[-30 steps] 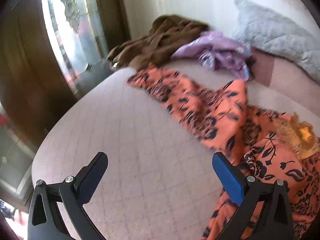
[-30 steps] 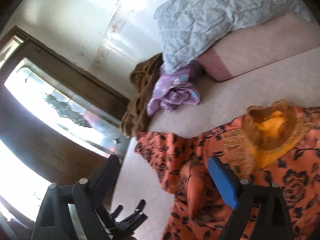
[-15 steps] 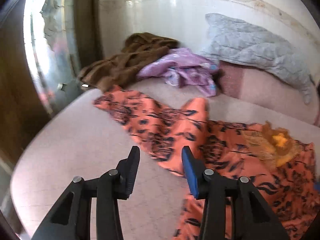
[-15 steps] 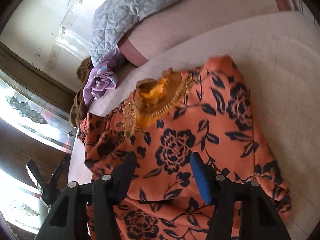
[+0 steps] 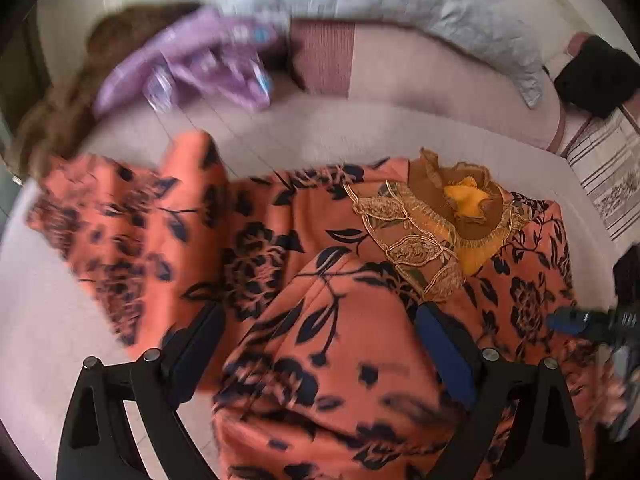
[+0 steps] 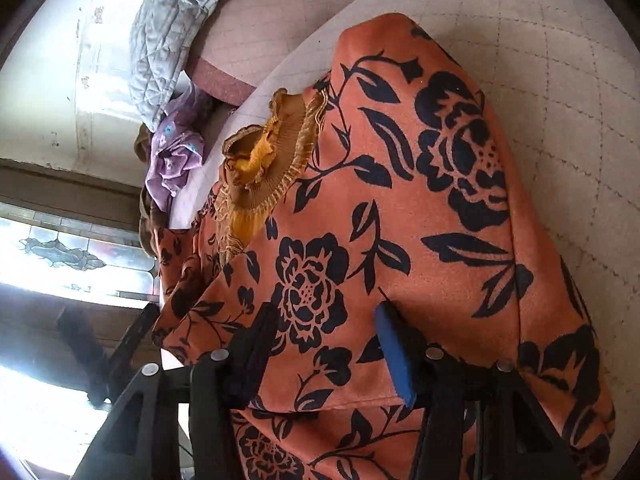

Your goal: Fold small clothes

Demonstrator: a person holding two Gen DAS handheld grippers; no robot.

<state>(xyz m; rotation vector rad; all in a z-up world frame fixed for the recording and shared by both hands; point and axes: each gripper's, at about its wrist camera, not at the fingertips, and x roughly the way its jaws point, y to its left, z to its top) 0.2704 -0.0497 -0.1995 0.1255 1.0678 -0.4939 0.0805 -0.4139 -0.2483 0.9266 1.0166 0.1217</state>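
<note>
The orange floral dress [image 5: 320,320] lies spread on the bed [image 5: 100,360], its gold-trimmed neckline [image 5: 452,216] toward the pillows. A second ago the left tool [image 5: 316,352] hung spread over bare mattress; now a raised fold of the dress bulges between its parted jaws, though I cannot tell whether they grip it. The right tool [image 6: 326,344] has narrowed and hovers over the dress's body, not visibly pinching. A fold looks underway. A purple garment [image 5: 200,68] sits well apart.

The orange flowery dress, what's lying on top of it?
A brown and yellow frilly garment lies on the orange flowery dress, near its far edge. What the frills cover is hidden.
</note>
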